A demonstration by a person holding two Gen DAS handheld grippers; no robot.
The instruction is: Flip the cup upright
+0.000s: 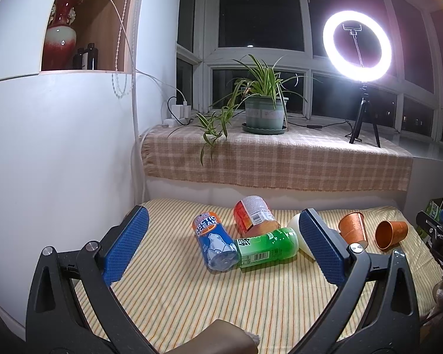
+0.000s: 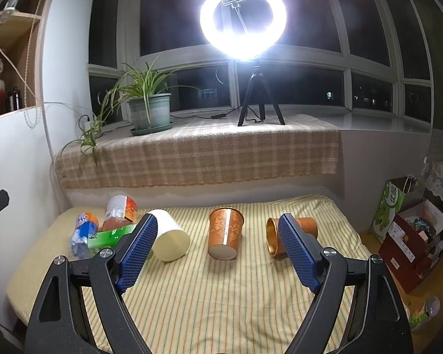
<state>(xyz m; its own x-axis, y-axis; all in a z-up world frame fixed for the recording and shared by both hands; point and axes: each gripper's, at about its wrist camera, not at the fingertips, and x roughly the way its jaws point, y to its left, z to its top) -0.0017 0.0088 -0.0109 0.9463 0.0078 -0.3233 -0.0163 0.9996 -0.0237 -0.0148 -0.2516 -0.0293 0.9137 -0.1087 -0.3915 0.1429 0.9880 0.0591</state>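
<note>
Copper-coloured cup (image 2: 292,234) lies on its side on the striped cloth (image 2: 221,295), so your wide-open, empty right gripper (image 2: 218,247) may roll it away, left gripper (image 1: 221,247) equally open and empty.

Three cups (image 2: 226,233) lie on the mat (image 2: 221,295), bottles (image 2: 85,233) to their left.

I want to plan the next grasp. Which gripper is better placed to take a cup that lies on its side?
Right. The open right gripper faces the patterned cup between its fingers; the left gripper faces the bottles.
</note>
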